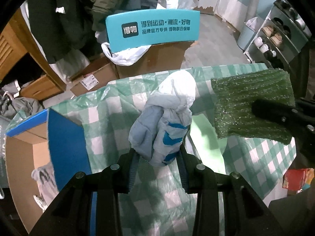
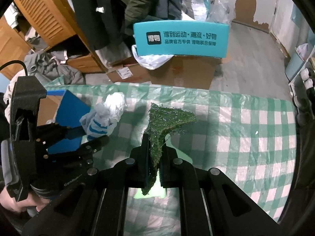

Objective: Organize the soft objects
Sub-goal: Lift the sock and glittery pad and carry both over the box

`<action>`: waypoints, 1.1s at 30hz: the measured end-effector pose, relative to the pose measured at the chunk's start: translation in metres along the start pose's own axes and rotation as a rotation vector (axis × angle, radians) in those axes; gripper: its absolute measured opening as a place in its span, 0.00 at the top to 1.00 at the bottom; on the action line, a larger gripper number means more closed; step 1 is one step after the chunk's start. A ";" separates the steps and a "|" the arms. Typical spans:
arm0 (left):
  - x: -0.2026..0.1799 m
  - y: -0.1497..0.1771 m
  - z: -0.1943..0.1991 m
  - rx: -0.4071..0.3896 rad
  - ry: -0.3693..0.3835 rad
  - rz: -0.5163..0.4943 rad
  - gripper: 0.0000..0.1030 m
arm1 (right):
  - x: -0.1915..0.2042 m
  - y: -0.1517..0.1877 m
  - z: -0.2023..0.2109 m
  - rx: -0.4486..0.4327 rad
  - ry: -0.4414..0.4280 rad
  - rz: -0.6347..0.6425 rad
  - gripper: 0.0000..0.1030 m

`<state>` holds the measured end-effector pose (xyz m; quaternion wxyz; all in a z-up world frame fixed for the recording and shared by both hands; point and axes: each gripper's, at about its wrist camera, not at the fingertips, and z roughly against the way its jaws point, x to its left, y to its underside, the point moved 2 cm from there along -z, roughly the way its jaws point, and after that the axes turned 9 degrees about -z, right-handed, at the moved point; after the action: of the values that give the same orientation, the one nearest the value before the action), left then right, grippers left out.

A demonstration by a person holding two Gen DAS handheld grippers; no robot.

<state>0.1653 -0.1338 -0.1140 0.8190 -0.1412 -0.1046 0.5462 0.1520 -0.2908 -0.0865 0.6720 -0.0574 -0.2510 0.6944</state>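
Note:
My left gripper is shut on a rolled bundle of white, grey and blue-striped socks and holds it above the green checked tablecloth. The bundle also shows in the right wrist view, with the left gripper below it. My right gripper is shut on a green scouring pad, held on edge above the cloth. The pad also shows in the left wrist view, with one right finger across it.
An open cardboard box with blue flaps stands at the table's left edge; it also shows in the right wrist view. Beyond the table are a teal sign on a carton, hanging coats and a shoe rack.

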 end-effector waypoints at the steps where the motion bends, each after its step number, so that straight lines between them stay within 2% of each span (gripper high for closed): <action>1: 0.000 0.003 0.005 -0.006 0.000 0.001 0.64 | 0.002 0.002 0.002 -0.003 -0.001 0.001 0.93; 19: 0.012 0.051 0.075 -0.106 -0.042 0.017 0.64 | 0.045 0.031 0.034 -0.051 -0.038 0.075 0.93; 33: 0.033 0.078 0.116 -0.183 -0.055 0.056 0.64 | 0.090 0.042 0.048 -0.058 -0.106 0.142 0.93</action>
<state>0.0728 -0.0610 -0.0317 0.7841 -0.2033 -0.1725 0.5605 0.0855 -0.2164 -0.0398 0.6049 -0.0576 -0.3014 0.7348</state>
